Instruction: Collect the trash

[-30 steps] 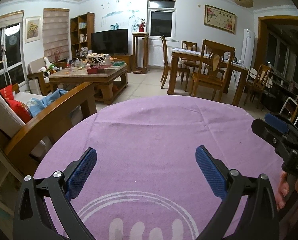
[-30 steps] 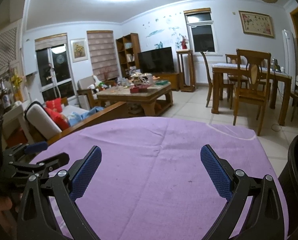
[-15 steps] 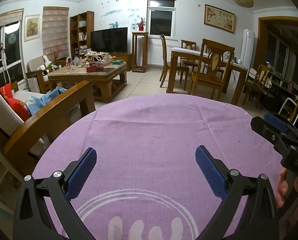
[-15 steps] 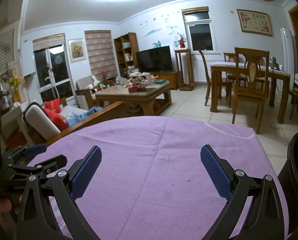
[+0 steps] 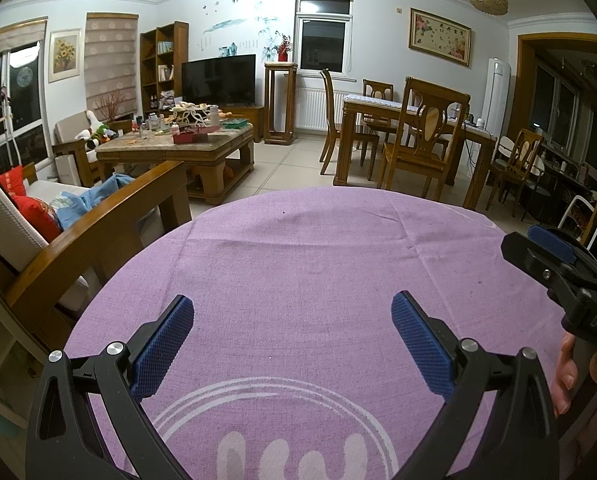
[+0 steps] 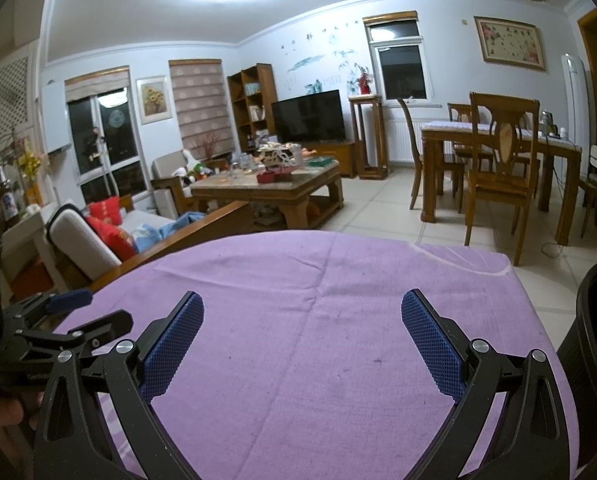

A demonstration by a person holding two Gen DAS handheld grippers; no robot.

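Both hand-held grippers are hovering over the purple cloth (image 5: 298, 264) on the desk, the left hand-held gripper (image 5: 292, 334) and the right hand-held gripper (image 6: 302, 332) each spread wide with nothing between the blue pads. Almost nothing is changing from a second ago: both are only drifting slightly, staying empty. No trash is showing anywhere on the cloth in either view, so its whereabouts cannot be told. A dark bin (image 6: 594, 340) is standing just beside the desk's right edge, so I judge the collecting is either finished or not yet begun
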